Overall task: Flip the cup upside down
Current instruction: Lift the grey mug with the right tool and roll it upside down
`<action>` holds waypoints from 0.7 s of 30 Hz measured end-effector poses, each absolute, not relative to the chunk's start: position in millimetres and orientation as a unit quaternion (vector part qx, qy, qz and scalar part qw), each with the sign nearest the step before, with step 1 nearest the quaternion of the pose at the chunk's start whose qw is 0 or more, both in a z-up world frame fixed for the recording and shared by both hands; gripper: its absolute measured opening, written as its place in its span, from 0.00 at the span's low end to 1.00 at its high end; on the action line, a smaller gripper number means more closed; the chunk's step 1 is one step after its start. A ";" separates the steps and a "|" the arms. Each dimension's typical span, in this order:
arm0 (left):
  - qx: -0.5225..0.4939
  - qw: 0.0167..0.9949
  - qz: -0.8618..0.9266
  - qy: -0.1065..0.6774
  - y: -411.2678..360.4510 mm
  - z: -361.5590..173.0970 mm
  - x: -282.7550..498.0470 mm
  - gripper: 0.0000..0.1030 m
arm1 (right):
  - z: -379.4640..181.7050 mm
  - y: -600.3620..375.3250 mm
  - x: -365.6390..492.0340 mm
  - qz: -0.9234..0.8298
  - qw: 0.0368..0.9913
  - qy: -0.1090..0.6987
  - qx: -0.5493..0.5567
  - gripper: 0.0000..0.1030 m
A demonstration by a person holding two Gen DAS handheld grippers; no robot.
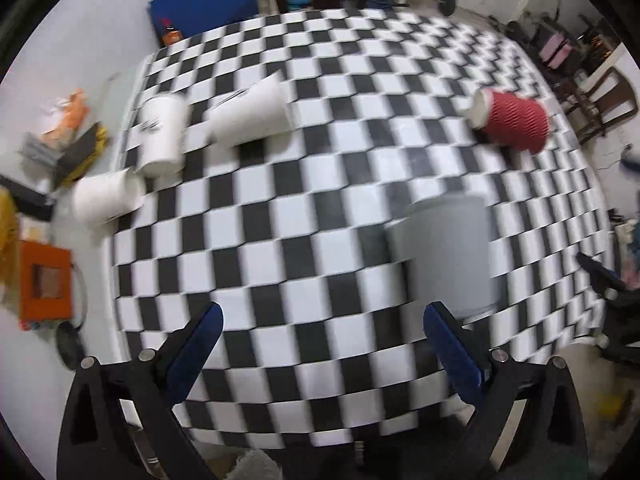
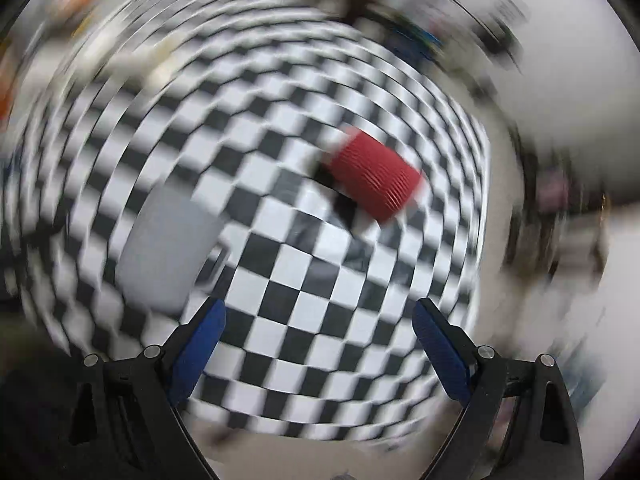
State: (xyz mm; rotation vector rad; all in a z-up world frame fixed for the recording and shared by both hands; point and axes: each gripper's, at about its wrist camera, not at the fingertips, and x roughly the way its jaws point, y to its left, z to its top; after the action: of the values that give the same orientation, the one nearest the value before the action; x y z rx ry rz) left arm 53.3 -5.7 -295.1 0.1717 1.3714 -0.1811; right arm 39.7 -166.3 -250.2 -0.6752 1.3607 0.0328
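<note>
Checkered tablecloth (image 1: 320, 216) — on it three white cups (image 1: 160, 136), a grey cup (image 1: 448, 252), a red cup (image 1: 516, 124).

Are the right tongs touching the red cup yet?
Apart. The right wrist view shows the right tongs open, with checkered cloth between the fingertips and the red cup lying farther ahead.

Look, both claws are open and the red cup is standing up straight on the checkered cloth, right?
Not quite. The red cup is lying on its side, not standing up; the left wrist view shows its white open end facing sideways. The rest holds: it is on the checkered cloth, and both the left claw and the right claw are open with nothing between their fingers.
</note>
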 end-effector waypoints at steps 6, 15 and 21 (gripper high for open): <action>0.053 0.736 -0.009 0.675 30.2 -347.4 37.7 0.99 | -310.3 -89.8 -6.6 0.174 0.544 0.497 -0.653 0.93; 0.008 0.714 0.059 0.698 44.0 -379.8 25.2 0.99 | -385.1 -100.7 -54.2 0.324 0.260 0.171 -0.894 0.92; -0.026 0.697 0.094 0.711 57.9 -390.6 21.8 0.99 | -429.1 -120.3 -53.9 0.382 0.128 0.050 -0.914 0.81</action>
State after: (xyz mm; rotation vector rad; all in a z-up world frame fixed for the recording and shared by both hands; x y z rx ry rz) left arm 21.8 57.9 -390.6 -0.0589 1.5852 0.2105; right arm -53.9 -120.3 -429.1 -2.6582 0.1443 1.1112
